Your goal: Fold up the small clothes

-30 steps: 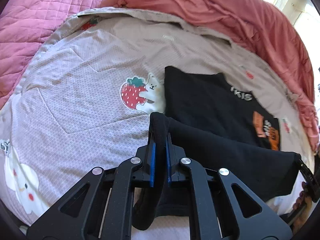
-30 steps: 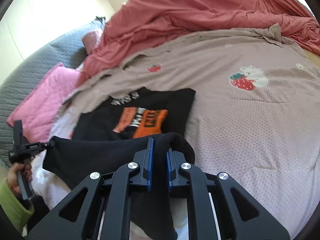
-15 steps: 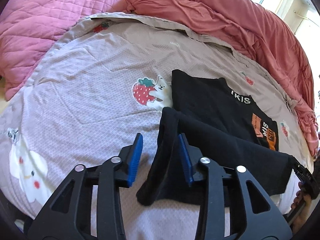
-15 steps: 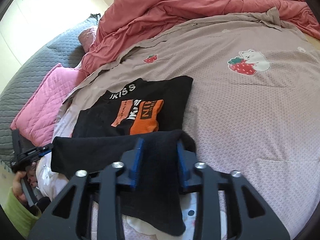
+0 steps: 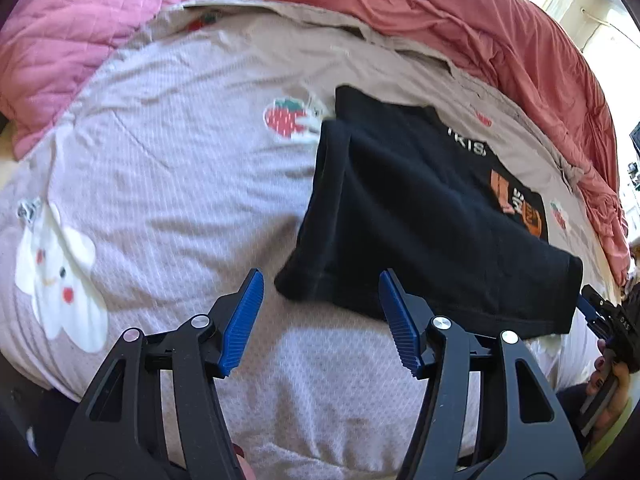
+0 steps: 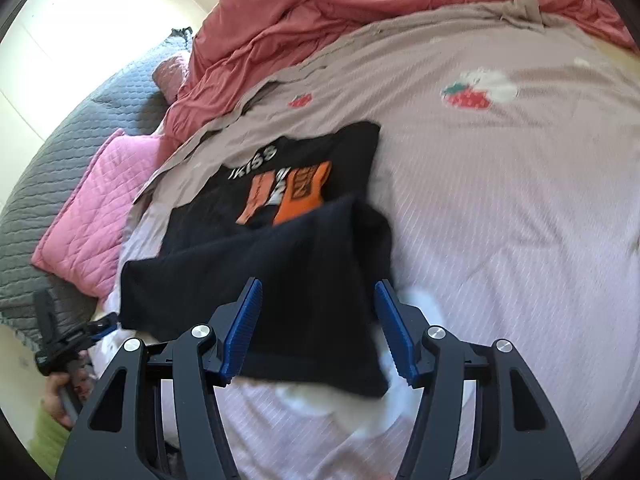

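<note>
Bedspread (image 5: 168,184) under folded black shirt (image 5: 420,216), neck end away

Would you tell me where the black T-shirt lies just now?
The black T-shirt lies right of centre in the left wrist view, on the bedspread, beside its strawberry print, hem folded over the orange graphic.

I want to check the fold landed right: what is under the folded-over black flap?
Under the flap lies the black T-shirt; its orange print still shows. The covered lower part can't be seen.
</note>
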